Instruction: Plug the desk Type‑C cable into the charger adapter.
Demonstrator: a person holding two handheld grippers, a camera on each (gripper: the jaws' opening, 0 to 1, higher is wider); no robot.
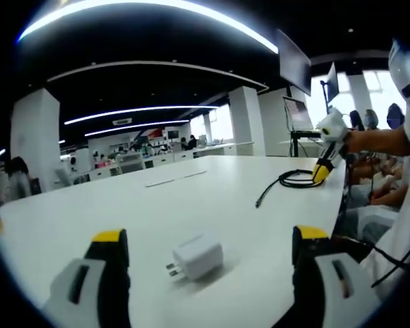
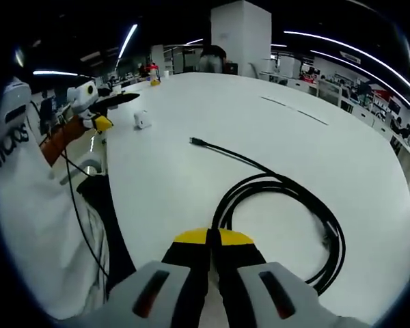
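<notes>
My left claw [image 1: 205,256] gapes around the adapter [image 1: 197,257] on the table [image 1: 191,198]; my right claw [image 2: 213,249], pinched shut, touches the cable [image 2: 287,198] coil. A grab mid-coil leaves the plug [image 2: 197,141] dangling.

"adidas" lettering (partly cut off) on the person's white shirt [image 2: 17,147]

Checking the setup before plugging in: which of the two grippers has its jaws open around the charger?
The left gripper: its jaws stand wide apart with the white charger adapter between them. The right gripper is shut at the cable.
</notes>
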